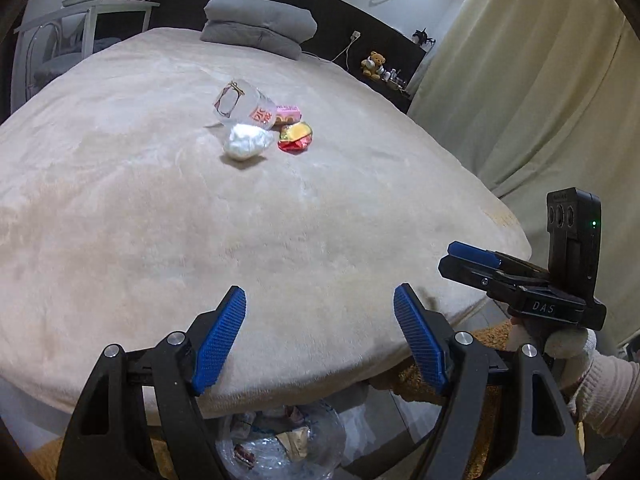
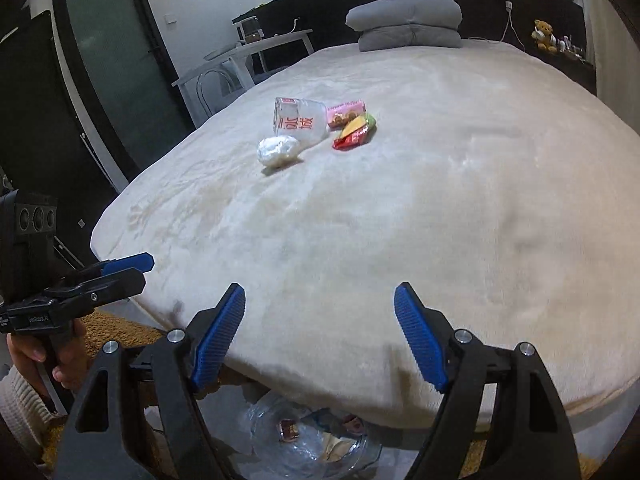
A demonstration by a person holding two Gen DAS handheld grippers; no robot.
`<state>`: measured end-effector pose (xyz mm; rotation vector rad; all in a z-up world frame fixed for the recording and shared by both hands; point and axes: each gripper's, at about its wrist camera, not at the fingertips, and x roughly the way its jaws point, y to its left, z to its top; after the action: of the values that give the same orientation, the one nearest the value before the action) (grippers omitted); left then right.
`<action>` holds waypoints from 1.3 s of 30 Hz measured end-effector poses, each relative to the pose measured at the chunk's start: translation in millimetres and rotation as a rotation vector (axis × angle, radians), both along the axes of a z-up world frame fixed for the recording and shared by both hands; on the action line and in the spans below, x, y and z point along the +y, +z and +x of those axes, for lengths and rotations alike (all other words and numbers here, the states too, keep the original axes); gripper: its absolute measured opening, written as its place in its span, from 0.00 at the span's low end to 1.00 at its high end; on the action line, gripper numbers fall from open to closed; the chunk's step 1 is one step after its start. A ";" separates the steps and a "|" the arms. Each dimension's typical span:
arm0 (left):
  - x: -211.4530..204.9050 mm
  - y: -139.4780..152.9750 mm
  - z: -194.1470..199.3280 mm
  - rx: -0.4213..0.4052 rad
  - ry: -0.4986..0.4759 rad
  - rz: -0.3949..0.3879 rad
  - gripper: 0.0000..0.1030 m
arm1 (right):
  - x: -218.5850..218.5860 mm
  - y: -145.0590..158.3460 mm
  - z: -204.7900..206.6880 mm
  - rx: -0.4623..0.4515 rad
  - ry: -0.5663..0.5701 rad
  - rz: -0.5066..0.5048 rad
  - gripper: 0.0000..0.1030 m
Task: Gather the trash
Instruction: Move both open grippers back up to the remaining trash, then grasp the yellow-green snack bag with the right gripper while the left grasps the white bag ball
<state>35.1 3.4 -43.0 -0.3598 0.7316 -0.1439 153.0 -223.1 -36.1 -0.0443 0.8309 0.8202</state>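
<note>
Trash lies in a cluster mid-bed: a clear plastic cup [image 1: 244,106] [image 2: 300,122] on its side, a crumpled white wad [image 1: 246,142] [image 2: 278,151], a pink snack packet [image 1: 288,114] [image 2: 346,113] and a red-yellow wrapper [image 1: 296,137] [image 2: 355,132]. My left gripper [image 1: 320,336] is open and empty over the bed's near edge; it also shows in the right wrist view [image 2: 136,268]. My right gripper [image 2: 320,334] is open and empty; it shows at the right of the left wrist view [image 1: 460,258]. A clear-lined trash bin [image 1: 280,440] [image 2: 316,436] with wrappers stands on the floor below both grippers.
The beige blanket [image 1: 200,220] covers the bed. Grey folded pillows [image 1: 256,26] [image 2: 408,20] sit at the head. A white desk and chair [image 2: 240,64] stand at the left, curtains [image 1: 540,100] at the right, a teddy bear [image 1: 373,65] on the headboard shelf.
</note>
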 end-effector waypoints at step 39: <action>85.6 -20.1 177.2 0.049 0.053 0.035 0.73 | 116.6 -46.2 247.1 0.441 -0.194 0.277 0.62</action>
<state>212.3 89.0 -63.1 -0.3500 0.7717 -0.0724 400.1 -106.5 -82.2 0.4702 1.1069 0.7647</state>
